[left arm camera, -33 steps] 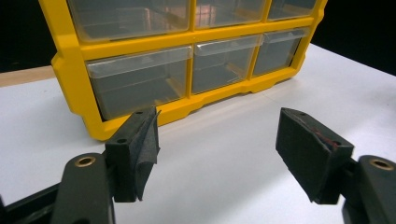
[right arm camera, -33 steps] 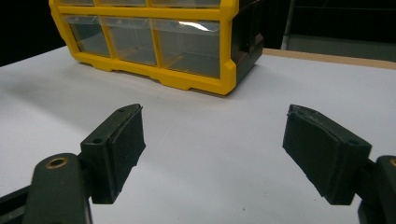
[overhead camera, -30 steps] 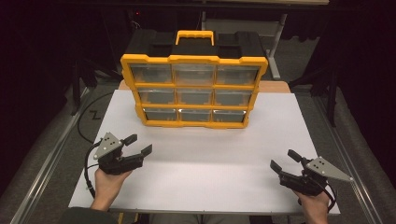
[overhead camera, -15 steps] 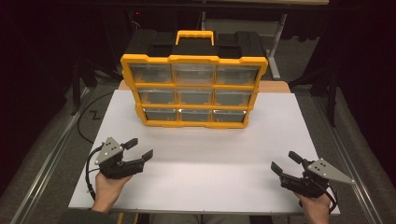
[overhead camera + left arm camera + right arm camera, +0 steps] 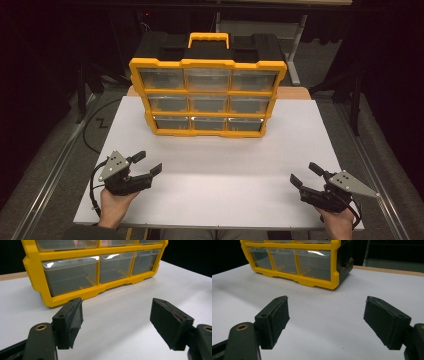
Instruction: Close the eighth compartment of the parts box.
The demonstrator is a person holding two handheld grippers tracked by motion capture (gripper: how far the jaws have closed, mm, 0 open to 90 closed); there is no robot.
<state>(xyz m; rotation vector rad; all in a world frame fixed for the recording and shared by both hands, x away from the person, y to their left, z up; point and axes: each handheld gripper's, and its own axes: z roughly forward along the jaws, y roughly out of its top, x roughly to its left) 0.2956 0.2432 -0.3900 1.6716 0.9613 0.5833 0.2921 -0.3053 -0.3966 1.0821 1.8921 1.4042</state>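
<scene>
Drawer organizer (image 5: 207, 97) stands upright at counter (image 5: 220, 170) rear — well ahead of both tools. Left tool (image 5: 148, 164) and right tool (image 5: 306, 175) sit wide open, empty.

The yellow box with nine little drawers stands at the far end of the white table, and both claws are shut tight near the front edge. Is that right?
Not quite. Both claws are open, not shut. The high view shows the left claw and right claw with their jaws apart and nothing between them. The rest is right: the yellow box with nine drawers stands at the far end of the white table.

Drawer cabinet (image 5: 207, 95) on table (image 5: 225, 190), far side
</scene>
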